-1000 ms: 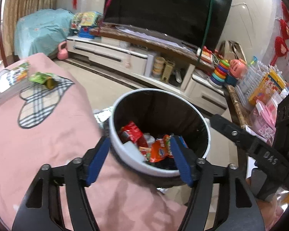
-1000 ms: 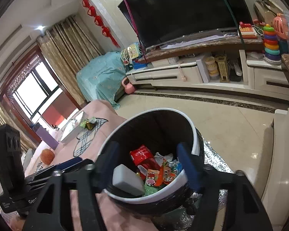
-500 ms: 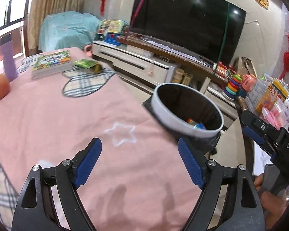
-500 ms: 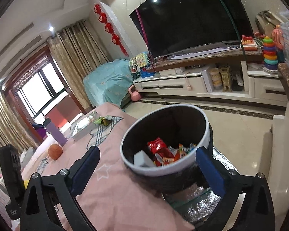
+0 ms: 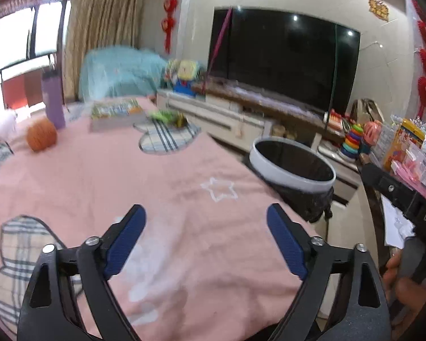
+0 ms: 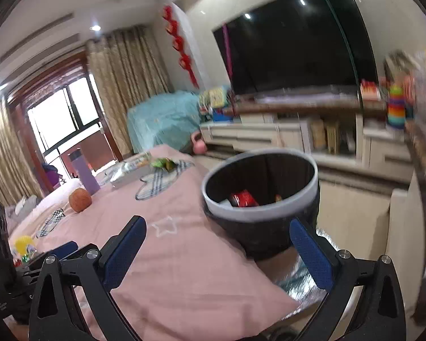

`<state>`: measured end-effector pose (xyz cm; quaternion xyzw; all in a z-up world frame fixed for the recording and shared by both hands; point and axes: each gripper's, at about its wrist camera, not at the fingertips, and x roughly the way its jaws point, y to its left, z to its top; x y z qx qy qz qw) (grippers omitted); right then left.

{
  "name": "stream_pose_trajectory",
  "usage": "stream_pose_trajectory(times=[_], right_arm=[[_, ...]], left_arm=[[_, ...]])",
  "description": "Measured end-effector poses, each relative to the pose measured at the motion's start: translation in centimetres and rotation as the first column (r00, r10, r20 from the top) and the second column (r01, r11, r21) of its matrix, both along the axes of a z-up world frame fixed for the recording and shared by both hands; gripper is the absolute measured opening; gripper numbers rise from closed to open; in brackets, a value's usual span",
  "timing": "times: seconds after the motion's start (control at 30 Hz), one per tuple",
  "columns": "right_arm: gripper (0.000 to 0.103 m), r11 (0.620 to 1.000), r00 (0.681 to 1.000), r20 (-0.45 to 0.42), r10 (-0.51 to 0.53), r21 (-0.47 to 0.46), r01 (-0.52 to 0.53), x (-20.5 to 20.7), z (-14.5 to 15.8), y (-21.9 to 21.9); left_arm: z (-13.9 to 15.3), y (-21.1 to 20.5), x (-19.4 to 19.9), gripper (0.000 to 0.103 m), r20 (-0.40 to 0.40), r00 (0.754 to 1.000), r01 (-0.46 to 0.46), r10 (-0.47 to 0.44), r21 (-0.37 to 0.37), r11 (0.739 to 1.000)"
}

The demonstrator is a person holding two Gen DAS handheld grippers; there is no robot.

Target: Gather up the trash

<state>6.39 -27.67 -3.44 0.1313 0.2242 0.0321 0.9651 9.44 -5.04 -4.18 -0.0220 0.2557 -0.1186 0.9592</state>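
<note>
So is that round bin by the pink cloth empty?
No, the right wrist view shows a red wrapper and other bits lying inside the bin.

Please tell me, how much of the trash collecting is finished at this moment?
Done: wrappers already lie in the trash bin. In hand: nothing; the right gripper is open and the left gripper is opening, both empty. Left: a green wrapper on the pink cloth.
</note>
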Motion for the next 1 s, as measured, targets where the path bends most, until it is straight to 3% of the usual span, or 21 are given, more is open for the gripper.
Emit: stream_pose_trajectory(times=[0.1,0.23,0.53,1.0], right_arm=[[0.103,0.997,0.995,0.100,-0.016,-0.069,0.023,-1.9,2.0,1.1],[0.103,0.986,0.979,0.197,-0.043,-0.149,0.073,-3.8,2.8,2.4],[0.103,0.982,0.983,0.177,-0.044,-0.173,0.075,-3.4,0.2,3.3],[0.103,0.982,0.987,0.157,-0.042,-0.176,0.070,-4.0,-0.6,3.3]], left_arm=[[0.9,0.2,-1.6,0.103,0.092,0.995,-0.038,0.037,0.008,0.999],[1.0,0.4,-2.4,0.103,0.125,0.990,-0.064,0.060,0.027,0.998],[-0.3,0.1,-3.4,0.103,0.140,0.985,-0.110,0.100,0.069,0.992],[-0.3,-0.1,-4.2,0.103,0.150,0.981,-0.134,0.119,0.098,0.986]])
